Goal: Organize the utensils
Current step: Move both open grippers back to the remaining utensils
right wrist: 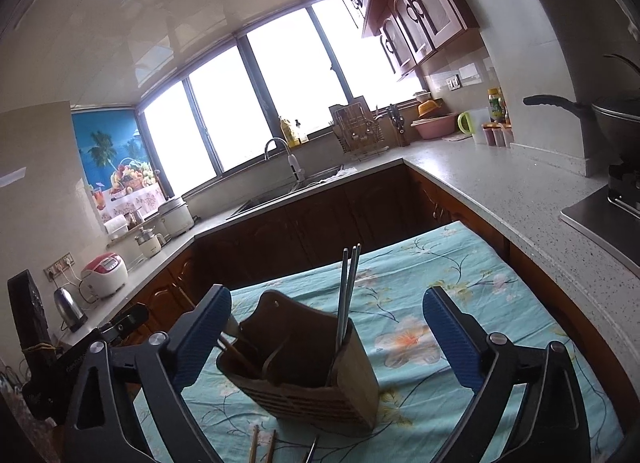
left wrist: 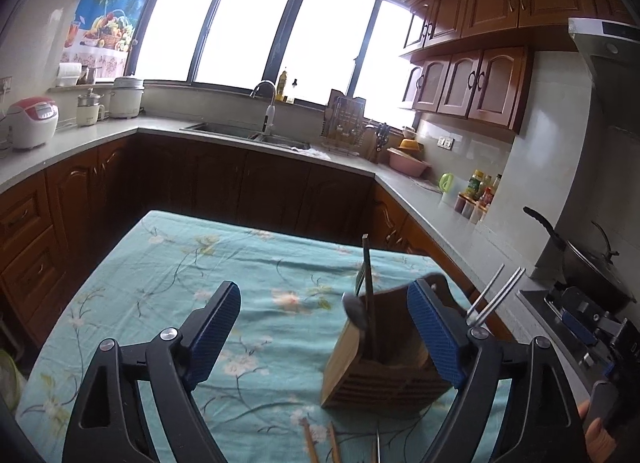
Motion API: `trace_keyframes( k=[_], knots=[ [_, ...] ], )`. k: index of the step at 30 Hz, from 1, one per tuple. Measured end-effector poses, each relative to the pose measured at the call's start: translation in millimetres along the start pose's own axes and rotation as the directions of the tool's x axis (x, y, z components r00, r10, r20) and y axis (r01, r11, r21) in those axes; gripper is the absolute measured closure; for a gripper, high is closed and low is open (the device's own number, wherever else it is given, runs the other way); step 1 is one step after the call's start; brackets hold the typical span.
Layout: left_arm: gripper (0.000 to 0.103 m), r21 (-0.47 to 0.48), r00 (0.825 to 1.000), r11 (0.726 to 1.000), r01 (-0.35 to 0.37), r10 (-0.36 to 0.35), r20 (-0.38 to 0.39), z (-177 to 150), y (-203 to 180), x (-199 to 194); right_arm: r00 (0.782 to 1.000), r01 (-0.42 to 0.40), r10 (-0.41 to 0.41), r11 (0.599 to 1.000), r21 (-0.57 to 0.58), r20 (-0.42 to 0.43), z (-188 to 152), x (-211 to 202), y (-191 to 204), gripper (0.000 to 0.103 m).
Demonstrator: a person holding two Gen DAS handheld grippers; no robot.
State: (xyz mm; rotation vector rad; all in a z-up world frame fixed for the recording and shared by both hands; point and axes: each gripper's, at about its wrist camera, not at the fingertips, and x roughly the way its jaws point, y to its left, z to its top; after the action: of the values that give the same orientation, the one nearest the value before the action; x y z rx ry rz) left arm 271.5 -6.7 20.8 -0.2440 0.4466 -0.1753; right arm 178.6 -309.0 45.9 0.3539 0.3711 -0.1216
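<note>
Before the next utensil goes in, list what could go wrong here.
1. The wooden holder sits on loose, wrinkled cloth; a nudge from either open gripper, left or right, might tip or slide it.
2. The metal chopsticks lean far above the rim and could snag a passing finger.
3. The wooden chopsticks lie at the near table edge and could get knocked off.

Left gripper [left wrist: 324,337] open by wooden utensil holder [left wrist: 384,367]
</note>
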Motion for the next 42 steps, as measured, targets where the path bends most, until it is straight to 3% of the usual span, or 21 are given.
trace_keyframes(
  k=[22,42],
  knots=[
    [0.017,-0.069,0.985,0.996,-0.058,0.045,-0.167,-48.4,39.4,-78.5,0.989,-0.018,0.018,1.000,0.003,-0.150,-75.3,-45.8,10.2,0.004],
    [0.017,-0.085,0.965,0.992,-0.094,0.070,-0.253,-74.5,49.7,-90.9,0.967,-0.017,0.016,1.000,-0.002,-0.254,-125.4,-56.1,17.2,0.004]
  ],
)
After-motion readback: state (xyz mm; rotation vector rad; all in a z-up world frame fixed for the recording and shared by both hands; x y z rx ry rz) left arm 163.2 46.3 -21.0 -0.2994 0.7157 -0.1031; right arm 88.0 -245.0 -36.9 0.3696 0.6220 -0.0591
